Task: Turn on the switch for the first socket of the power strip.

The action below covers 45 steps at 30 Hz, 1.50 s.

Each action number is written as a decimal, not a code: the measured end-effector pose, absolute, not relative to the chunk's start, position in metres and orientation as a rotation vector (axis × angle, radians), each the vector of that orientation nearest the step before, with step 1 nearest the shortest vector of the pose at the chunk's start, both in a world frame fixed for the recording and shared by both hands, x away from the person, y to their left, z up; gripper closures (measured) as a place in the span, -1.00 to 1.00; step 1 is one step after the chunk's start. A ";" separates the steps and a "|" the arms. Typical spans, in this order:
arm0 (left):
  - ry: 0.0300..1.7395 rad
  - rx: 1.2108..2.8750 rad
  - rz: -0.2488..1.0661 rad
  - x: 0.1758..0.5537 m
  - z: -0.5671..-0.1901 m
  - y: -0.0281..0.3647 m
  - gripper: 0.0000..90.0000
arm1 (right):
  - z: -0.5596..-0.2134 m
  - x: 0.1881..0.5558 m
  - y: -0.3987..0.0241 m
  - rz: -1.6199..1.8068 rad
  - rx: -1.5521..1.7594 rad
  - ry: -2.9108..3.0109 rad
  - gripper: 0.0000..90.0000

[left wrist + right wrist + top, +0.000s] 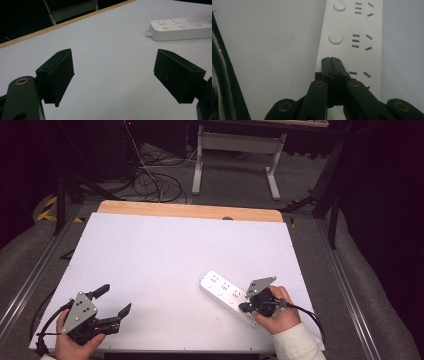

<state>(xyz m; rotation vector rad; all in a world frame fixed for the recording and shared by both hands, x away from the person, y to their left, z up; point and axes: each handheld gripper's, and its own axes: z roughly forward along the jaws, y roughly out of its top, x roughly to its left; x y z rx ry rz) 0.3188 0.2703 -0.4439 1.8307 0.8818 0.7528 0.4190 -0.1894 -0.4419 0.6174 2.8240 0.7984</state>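
High view: white table with a wooden strip along its far edge. A white power strip lies flat on the table toward the near right corner, set at a slant, its far end pointing up and left, its near end running under the right gripper. Three socket groups with round buttons are visible on its top face.

Right gripper: held in the person's right hand, white sleeve cuff at the wrist. It sits over the near end of the power strip. Right gripper view: the two black jaws are pressed together, nothing between them, tips over the strip's top face beside a socket group, on the button side. Whether the tips touch the plastic or hover just above it, cannot tell. Two round buttons and two more socket groups lie farther along the strip from the tips.

Left gripper: held in the left hand, well to the left of the power strip, near the table's front edge. Jaws spread wide apart, holding nothing. Left gripper view: both black pads frame bare table surface; the power strip shows beyond the right-hand pad, well apart from it, with a small mounting tab on its end.

Behind the table: a tangle of cables on the floor and a white desk frame.
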 end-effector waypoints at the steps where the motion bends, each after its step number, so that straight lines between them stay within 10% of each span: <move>1: 0.882 1.830 0.753 0.319 -0.444 0.270 -0.62 | -0.442 0.419 -0.189 0.800 0.619 2.824 1.00; 45: 0.890 1.824 0.745 0.320 -0.444 0.270 -0.62 | -0.414 0.407 -0.198 1.089 0.574 2.661 1.00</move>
